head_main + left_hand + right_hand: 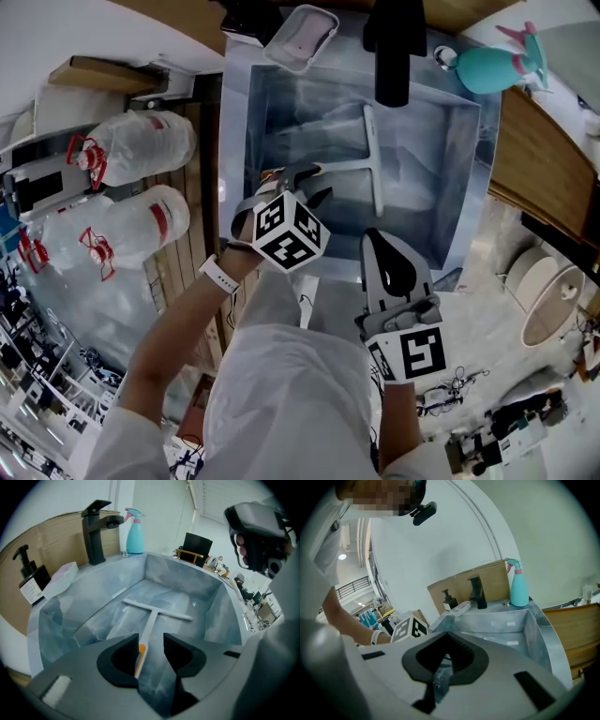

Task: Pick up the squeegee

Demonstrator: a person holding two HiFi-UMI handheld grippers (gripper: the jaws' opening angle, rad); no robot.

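Note:
A white T-shaped squeegee [371,167] lies flat on the floor of the metal sink [459,178], blade toward the right wall. In the left gripper view the squeegee [153,613] points its handle at me, and the orange handle end sits between the jaws. My left gripper [302,184] [151,640] is down inside the basin and open, one pad on each side of the handle with a gap to both. My right gripper [382,242] [447,633] hovers over the sink's near rim, its tips meeting, with nothing in it.
A black faucet [392,52] [96,529] stands at the sink's far rim. Beside it are a teal spray bottle [492,67] [519,588], a clear soap dish [302,37] and a black soap dispenser [30,581]. Big water jugs [141,145] lie on the floor at left.

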